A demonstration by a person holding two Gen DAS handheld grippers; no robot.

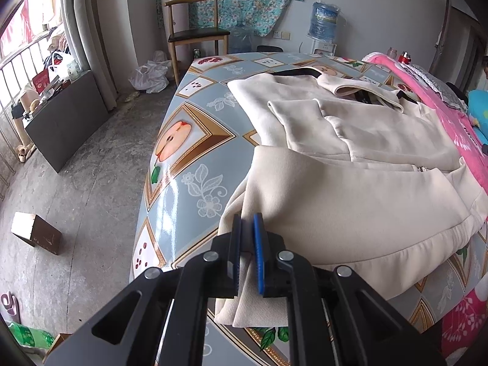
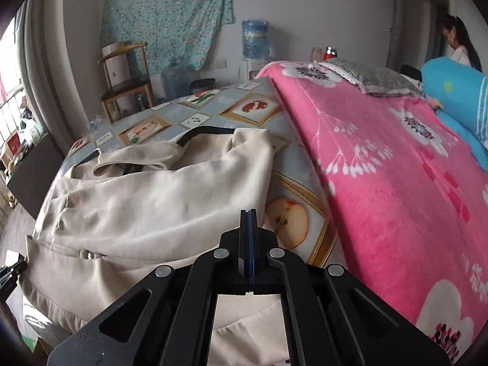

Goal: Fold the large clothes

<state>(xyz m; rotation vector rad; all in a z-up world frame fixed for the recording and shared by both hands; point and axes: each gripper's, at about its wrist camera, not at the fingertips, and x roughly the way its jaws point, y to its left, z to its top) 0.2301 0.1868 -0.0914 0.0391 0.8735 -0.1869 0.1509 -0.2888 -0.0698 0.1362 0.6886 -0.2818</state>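
Mid-fold: a cream fabric jacket lies on the counter, one corner pinched by the left gripper.

Nearest, the left gripper (image 1: 246,244) has its jaws nearly closed on a folded corner of the cream fabric jacket (image 1: 350,201) at the counter's near edge, by its left corner. The right gripper (image 2: 248,238) hovers above the jacket's right side with its jaws fully closed on nothing. Beyond, sleeves and collar are folded inward on the glossy fruit-patterned counter (image 1: 183,164); a pink floral blanket (image 2: 381,167) covers the right side. Next, the right jaws likely need to open and take the opposite hem corner.
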